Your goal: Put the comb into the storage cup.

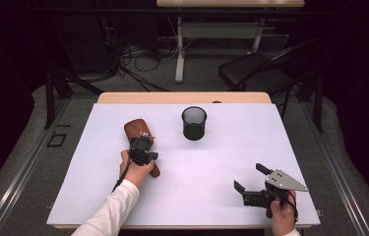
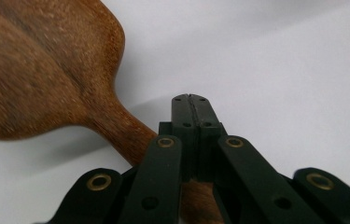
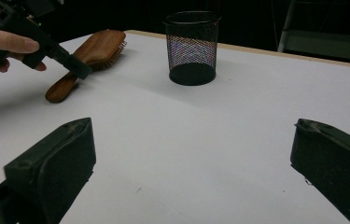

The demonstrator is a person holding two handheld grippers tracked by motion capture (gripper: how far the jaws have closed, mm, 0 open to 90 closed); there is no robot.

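White covering lay over the worktop (image 1: 211, 196), and on its left part rested the wooden hairbrush (image 1: 135, 132), bristles facing sideways. Directly over its handle hung the left hand-held gripper (image 2: 191, 99), jaws pressed together on nothing; they would need to spread before straddling the narrow neck squarely. Nearby stood a black mesh cup (image 1: 194, 123), unobstructed. Well apart, the right hand-held gripper (image 1: 248, 179) waited with jaws wide.

Wooden hairbrush (image 1: 136, 130) is lying flat on the white table, bristles facing sideways toward the mesh cup, handle pointing back at the person, broad paddle head pointing away toward the far-left.
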